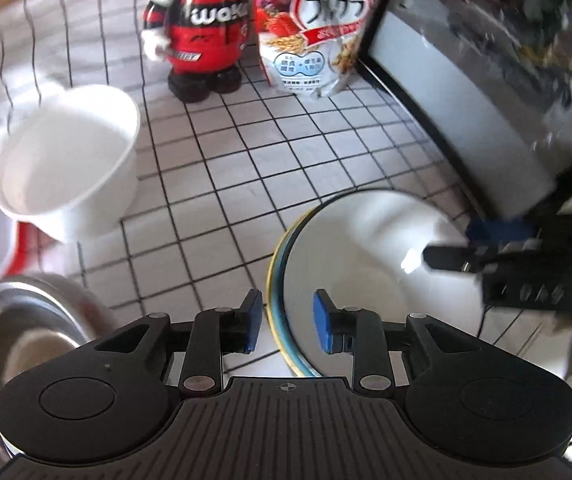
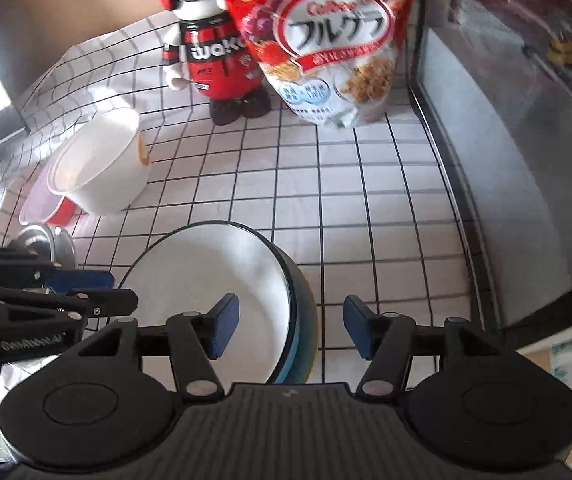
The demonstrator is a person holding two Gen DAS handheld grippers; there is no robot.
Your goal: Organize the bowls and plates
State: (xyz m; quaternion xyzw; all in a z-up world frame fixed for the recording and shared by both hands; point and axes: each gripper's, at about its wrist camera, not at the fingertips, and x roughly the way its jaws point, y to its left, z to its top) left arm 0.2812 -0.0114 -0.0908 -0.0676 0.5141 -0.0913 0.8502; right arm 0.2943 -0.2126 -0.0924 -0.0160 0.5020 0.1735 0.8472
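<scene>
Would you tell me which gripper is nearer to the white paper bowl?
Left. The left gripper straddles the plate's rim on the side facing the white paper bowl; the right gripper straddles its far rim.

Bowl (image 2: 102, 164) left of plate (image 2: 214, 280)

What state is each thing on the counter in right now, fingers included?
Left gripper: fingers open, astride the bowl's rim, pads not pressing.
Right gripper: fingers open, astride the opposite rim.
Blue-rimmed bowl: upright on the tiles, empty, released.
White paper bowl: tilted, leaning on a red-rimmed dish.
Steel bowl: upright, empty.
Cereal bag: standing, sealed.
Figurine: standing.
</scene>
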